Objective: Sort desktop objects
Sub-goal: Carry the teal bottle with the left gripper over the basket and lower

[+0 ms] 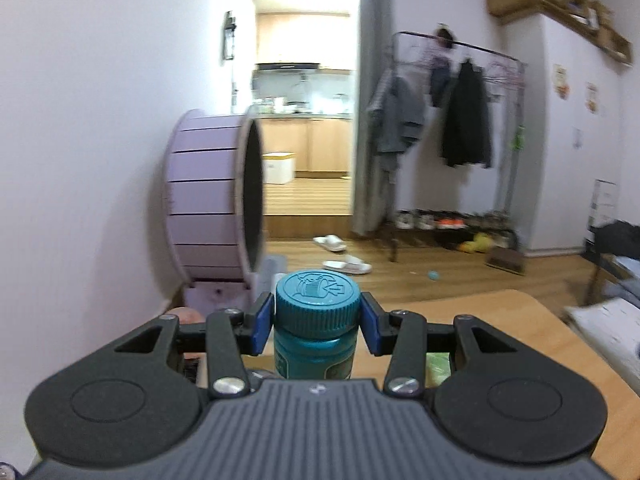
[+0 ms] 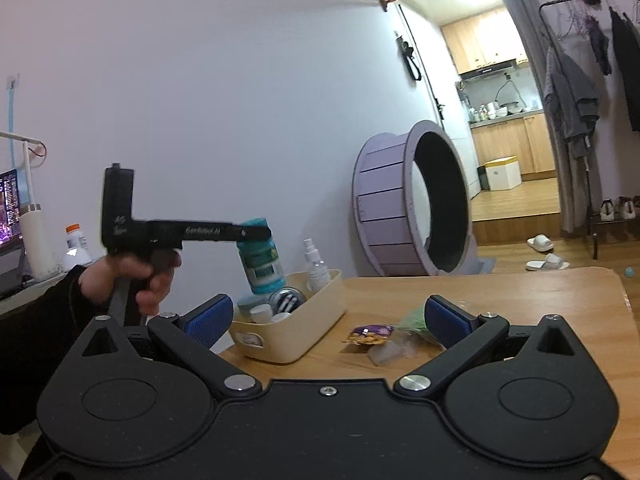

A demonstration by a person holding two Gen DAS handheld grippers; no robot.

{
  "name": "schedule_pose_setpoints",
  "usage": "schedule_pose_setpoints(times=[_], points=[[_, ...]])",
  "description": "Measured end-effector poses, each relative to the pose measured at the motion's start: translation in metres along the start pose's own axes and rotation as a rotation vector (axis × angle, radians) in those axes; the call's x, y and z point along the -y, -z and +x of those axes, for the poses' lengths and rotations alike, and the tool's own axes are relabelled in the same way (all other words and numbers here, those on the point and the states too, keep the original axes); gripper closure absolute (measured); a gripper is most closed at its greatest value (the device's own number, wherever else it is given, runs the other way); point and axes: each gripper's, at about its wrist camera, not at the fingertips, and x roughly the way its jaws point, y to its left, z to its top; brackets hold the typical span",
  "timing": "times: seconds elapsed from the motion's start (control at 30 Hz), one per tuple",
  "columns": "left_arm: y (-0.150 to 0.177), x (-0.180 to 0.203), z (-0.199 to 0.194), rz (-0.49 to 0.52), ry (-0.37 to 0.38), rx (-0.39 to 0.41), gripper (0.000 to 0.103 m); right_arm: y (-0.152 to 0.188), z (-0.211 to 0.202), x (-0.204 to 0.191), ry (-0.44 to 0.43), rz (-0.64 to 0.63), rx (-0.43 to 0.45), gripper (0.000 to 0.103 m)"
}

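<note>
Two grippers in play right now. Left gripper (image 1: 317, 322) has its blue pads (image 1: 262, 322) clamped tight on the cap of a teal bottle (image 1: 316, 320), pinching it from both sides. From the right wrist view you can see that same left gripper (image 2: 256, 234) held up in the air by a hand (image 2: 140, 276), with the teal bottle (image 2: 262, 260) hanging tilted just above the beige bin (image 2: 304, 332), not touching it as far as I can tell.

Right gripper (image 2: 328, 320) is spread wide with nothing between its fingers, hovering low over the near side of the wooden table (image 2: 540, 300).

The bin sits on the left part of the table and already has stuff in it: a clear spray bottle (image 2: 316, 264) standing upright at the far side, plus some round lids and jars (image 2: 276, 306) I can't really make out. Right of the bin, loose on the table, there's a purple snack packet (image 2: 370, 334), a clear plastic piece (image 2: 390, 350) just beside it, and a green bag (image 2: 412, 320) partly hidden behind the right gripper's right finger.

Around the room: a big purple cat wheel (image 2: 412, 200) on the floor past the far edge of the table, white slippers (image 2: 544, 252) further right, a clothes rack (image 2: 584, 92) with dark clothes, and a monitor (image 2: 8, 216) with a drink bottle (image 2: 76, 246) at far left.
</note>
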Motion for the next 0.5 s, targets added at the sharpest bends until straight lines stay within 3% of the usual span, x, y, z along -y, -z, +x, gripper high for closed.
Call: schedule_pose_setpoints(times=[0.27, 0.5], points=[[-0.011, -0.033, 0.053, -0.047, -0.075, -0.047, 0.058, -0.016, 0.031, -0.014, -0.019, -0.051, -0.038, 0.000], [0.000, -0.047, 0.082, -0.037, -0.110, -0.092, 0.058, -0.021, 0.066, -0.016, -0.047, -0.079, -0.059, 0.000]])
